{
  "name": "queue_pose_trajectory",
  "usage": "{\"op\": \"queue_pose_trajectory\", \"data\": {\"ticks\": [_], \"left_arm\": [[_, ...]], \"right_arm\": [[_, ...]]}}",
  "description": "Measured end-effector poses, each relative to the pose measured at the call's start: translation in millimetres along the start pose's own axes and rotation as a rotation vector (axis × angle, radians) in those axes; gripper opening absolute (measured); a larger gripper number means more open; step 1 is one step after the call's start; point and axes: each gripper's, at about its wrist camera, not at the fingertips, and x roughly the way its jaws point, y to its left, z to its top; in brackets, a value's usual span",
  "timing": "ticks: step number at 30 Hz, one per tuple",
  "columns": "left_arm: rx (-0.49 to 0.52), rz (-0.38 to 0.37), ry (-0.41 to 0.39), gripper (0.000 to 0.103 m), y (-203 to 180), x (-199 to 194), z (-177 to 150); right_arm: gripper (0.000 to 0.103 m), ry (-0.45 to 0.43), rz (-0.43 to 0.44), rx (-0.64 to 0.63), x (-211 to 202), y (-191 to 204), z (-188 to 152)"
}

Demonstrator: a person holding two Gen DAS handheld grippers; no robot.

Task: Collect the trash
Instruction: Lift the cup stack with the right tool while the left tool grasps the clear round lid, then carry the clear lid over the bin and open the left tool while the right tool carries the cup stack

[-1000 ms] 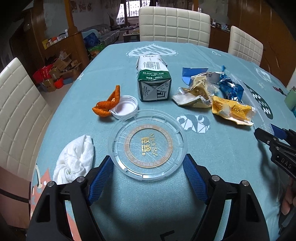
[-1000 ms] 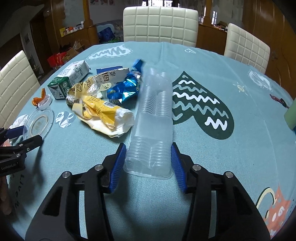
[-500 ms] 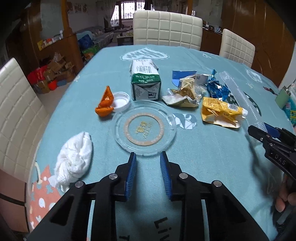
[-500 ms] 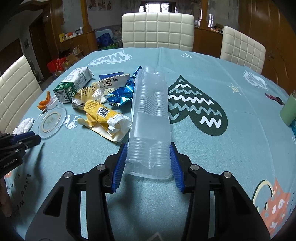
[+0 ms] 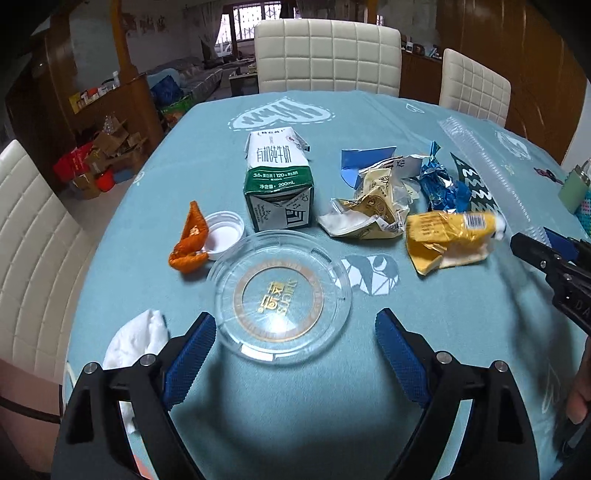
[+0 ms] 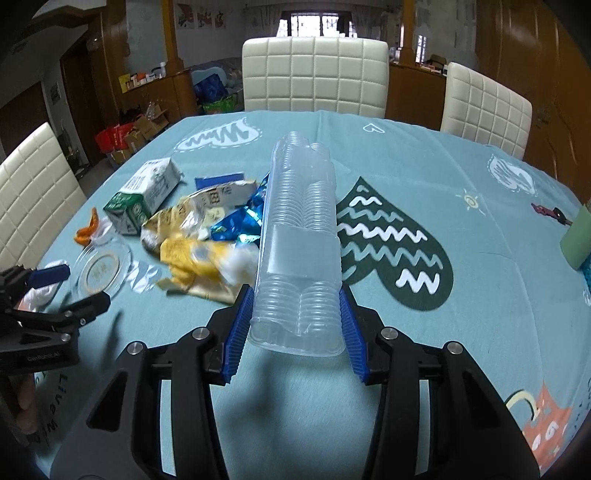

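Plastic tray (image 6: 299, 258) clamped in right claw (image 6: 295, 328).

A: Soft daylight comes from the barred window (image 5: 258, 22) at the back; the room's wooden sides sit dim.

B: The worktop (image 5: 369, 424) is evenly lit. Each claw throws a dark shadow onto the cloth below it, in both views.

A: Fisheye bending is strong: chairs bow at the edges, corners go black.

B: Faint glare shows on the clear lid (image 5: 280, 299). In the right view the yellow wrapper (image 6: 195, 262) is smeared with motion blur, while the plastic tray (image 6: 299, 258) stays sharp.
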Motion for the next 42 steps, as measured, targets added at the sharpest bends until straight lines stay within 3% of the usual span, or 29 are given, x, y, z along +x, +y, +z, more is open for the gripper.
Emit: {"op": "queue_pose_trajectory", "data": {"ticks": [19,21,22,23,28,42], "left_arm": [[0.055,0.062,-0.026,0.083,-3.2,11.3,5.5],[0.057,0.050,-0.032,0.063,-2.9,6.8,4.4],[0.061,0.049,-0.024,0.044,-3.8,7.0,3.9],[0.063,0.049,-0.015,0.033,-4.3,8.1,2.7],[0.068,0.034,-0.031,0.005,-5.5,1.0,-1.2],[0.045,-0.057,-0.171,0.003,2.7,-57.8,-11.3]], "right_arm": [[0.048,0.019,0.022,0.021,12.7,-2.0,0.6],[0.048,0.008,0.021,0.017,9.0,-0.4,0.7],[0.048,0.004,0.019,0.014,7.4,0.5,0.7],[0.048,-0.002,0.017,0.008,5.2,2.2,0.6],[0.048,-0.021,0.018,-0.005,-3.5,6.7,0.9],[0.048,-0.063,0.040,-0.064,-29.1,35.5,-3.7]]}}
